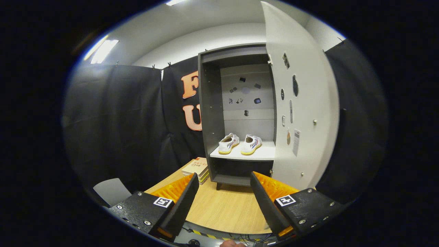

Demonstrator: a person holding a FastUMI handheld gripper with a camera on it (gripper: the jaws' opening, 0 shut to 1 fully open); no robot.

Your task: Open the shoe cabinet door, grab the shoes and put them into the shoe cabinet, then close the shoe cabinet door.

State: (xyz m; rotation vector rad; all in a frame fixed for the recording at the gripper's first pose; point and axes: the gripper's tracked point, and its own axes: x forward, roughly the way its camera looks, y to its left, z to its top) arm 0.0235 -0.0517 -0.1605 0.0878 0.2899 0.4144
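A dark grey shoe cabinet (210, 113) stands on the wooden table beyond my fingers. Its white door (301, 103) is swung wide open to the right. Two white shoes with yellow soles, the left shoe (228, 143) and the right shoe (251, 144), sit side by side on the white shelf (260, 154) inside. My gripper (223, 181) is open, well back from the cabinet, with nothing between its black fingers (185, 202).
A short stack of books (196, 167) lies on the wooden table (226, 209) left of the cabinet's foot. A grey chair back (109, 190) shows past the table's left edge. Cables lie below the table's near edge.
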